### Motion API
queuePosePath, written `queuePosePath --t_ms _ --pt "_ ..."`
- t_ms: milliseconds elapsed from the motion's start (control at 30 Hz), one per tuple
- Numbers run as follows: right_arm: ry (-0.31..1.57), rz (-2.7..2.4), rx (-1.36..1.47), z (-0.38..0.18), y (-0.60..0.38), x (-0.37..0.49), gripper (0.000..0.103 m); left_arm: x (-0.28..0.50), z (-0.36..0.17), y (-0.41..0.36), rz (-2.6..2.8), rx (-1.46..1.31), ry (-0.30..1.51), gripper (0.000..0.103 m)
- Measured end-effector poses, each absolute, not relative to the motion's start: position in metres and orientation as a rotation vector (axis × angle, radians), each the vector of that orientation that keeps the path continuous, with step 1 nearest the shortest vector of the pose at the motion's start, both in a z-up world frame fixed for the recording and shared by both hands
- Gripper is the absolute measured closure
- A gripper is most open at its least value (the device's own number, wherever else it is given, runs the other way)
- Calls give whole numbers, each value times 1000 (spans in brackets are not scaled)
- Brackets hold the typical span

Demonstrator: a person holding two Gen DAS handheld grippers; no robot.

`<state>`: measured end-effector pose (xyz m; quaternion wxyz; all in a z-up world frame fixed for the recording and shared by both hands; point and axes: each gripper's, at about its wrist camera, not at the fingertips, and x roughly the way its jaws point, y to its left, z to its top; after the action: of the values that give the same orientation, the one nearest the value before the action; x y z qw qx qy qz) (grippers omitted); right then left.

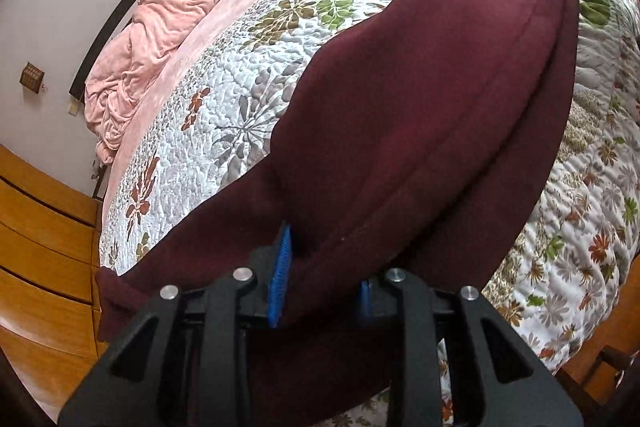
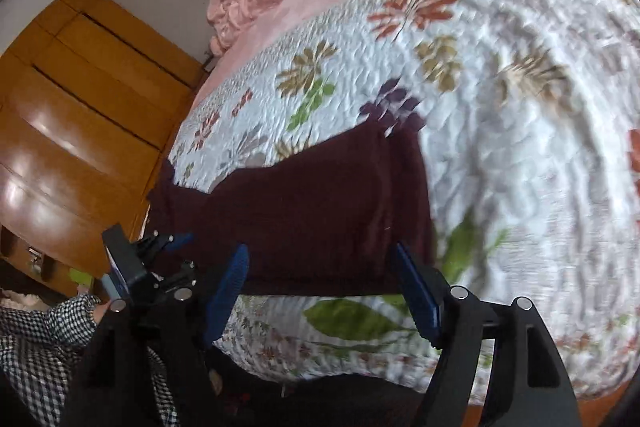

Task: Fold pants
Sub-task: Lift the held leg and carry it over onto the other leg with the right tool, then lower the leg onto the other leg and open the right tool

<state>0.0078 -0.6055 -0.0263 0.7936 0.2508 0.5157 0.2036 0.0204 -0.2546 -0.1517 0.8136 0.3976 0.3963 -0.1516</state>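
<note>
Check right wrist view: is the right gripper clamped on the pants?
No. The right gripper stands wide open, its pads clear of the maroon pants lying on the quilt.

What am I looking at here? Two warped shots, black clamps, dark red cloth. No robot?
No robot: a person carries a hand-held gripper in each hand, each with a wide-angle camera looking along its jaws. The left view shows the left gripper with maroon pants pinched between its blue pads. The right view shows the right gripper with jaws spread, nothing between them, just short of the pants' near edge. The pants lie on a flowered quilt on a bed, with a pink blanket heaped behind.
</note>
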Motion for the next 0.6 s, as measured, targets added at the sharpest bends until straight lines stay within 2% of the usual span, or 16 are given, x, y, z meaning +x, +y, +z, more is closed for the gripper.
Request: queuePosePath --t_ms 100,167,200,233,300,500,600 --pt "1175 406 484 -43 -590 17 29 23 -151 -254 -325 843 849 77" --pt "1197 400 469 -48 -579 23 42 25 -152 -254 -326 839 854 76" --pt "1202 381 426 -48 -575 22 61 26 -152 -254 -326 836 859 76" --pt "1210 359 358 -47 -569 23 70 28 -151 -253 -327 828 865 76" --pt "1194 362 340 -42 -568 20 77 31 -150 -253 -327 812 875 76" --pt "1099 301 287 -7 -585 4 80 22 -117 -260 -343 716 809 76" --pt "1119 259 251 -10 -588 3 80 11 -115 -275 -386 701 816 76"
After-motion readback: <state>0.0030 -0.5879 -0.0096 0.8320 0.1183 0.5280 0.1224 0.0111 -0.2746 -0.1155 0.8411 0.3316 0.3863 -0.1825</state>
